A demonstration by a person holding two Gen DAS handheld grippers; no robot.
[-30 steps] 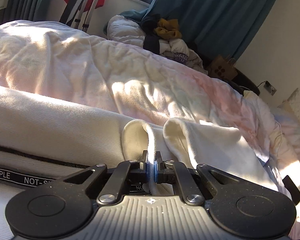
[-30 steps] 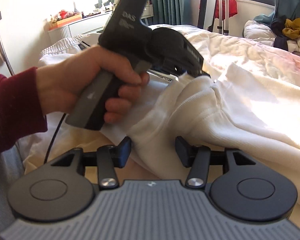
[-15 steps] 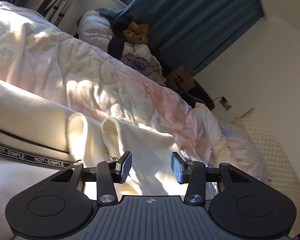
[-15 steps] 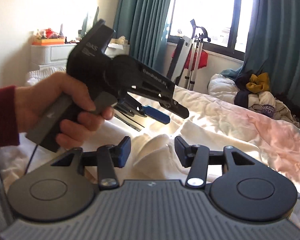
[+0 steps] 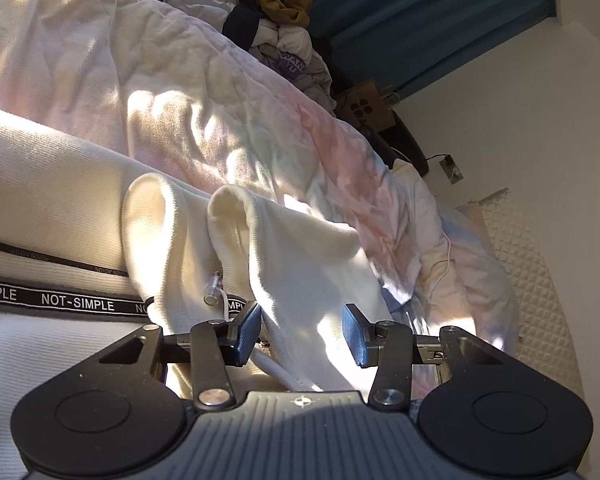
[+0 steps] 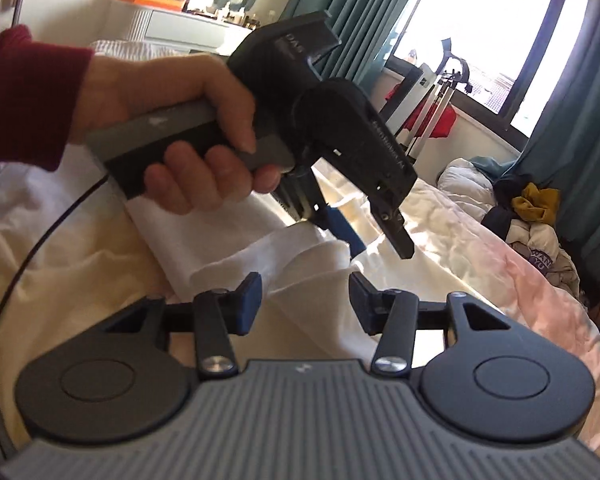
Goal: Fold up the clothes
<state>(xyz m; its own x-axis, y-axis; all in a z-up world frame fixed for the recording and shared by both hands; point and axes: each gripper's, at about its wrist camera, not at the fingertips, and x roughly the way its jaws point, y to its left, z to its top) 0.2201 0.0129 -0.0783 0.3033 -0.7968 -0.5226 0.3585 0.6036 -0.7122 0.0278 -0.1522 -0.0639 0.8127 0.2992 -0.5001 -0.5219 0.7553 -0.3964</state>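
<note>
A cream hooded sweatshirt [image 5: 300,264] lies on the bed, spread over a rumpled white-and-pink duvet [image 5: 204,92], which serves here as the landmark. The garment sits on the near part of the duvet, its two rounded folds of fabric standing up side by side just ahead of the left gripper [image 5: 302,334]. A black band printed NOT-SIMPLE [image 5: 76,303] crosses the cloth to the left of those folds, and a white drawstring with a metal tip [image 5: 213,289] lies against it near the left pad.

The left gripper's blue pads stand apart, with cream fabric lying in the gap but neither pad pressing on it. In the right wrist view the same gripper [image 6: 380,242] hangs above the sweatshirt, held by a hand [image 6: 180,120] in a dark red sleeve [image 6: 24,92], a black cable trailing from its grip.

The right gripper [image 6: 304,304] also has its jaws apart, hovering over a white ridge of the garment without clamping it.

At the far end of the duvet a pile of clothes [image 5: 276,12] is heaped, with a mustard-yellow piece on top, in front of teal curtains [image 6: 348,12]. A white dresser [image 6: 172,30] stands beyond the duvet's far left side.
</note>
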